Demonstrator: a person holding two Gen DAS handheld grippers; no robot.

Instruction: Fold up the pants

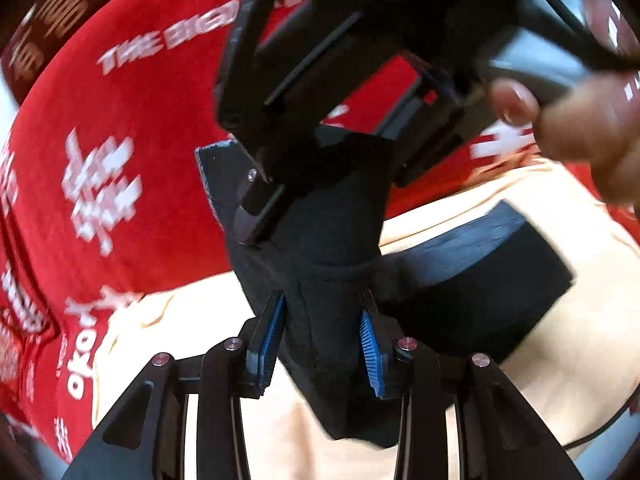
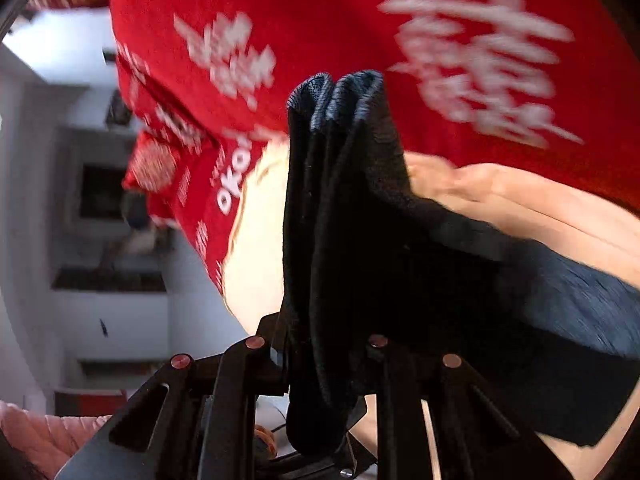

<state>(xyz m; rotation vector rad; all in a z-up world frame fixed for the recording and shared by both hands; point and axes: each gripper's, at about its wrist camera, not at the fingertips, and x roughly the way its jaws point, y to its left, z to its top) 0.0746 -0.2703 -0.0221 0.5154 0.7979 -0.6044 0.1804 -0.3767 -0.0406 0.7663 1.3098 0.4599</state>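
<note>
The black pants (image 1: 460,280) lie partly on a cream cloth (image 1: 560,208), with one bunched end lifted. My left gripper (image 1: 322,340) has its blue-padded fingers (image 1: 274,336) closed around a thick bunch of that black fabric. The right gripper's body (image 1: 340,60) hangs just above and ahead of it, with a hand (image 1: 580,128) on it. In the right wrist view, my right gripper (image 2: 324,360) is shut on a folded bunch of the pants (image 2: 352,200), which stands up between the fingers and trails right over the cream cloth (image 2: 520,200).
A red cloth with white lettering (image 1: 120,140) covers the surface beyond the cream cloth; it also shows in the right wrist view (image 2: 320,20). White shelving and a wall (image 2: 80,200) show at the left. A pink quilted item (image 2: 36,428) is at bottom left.
</note>
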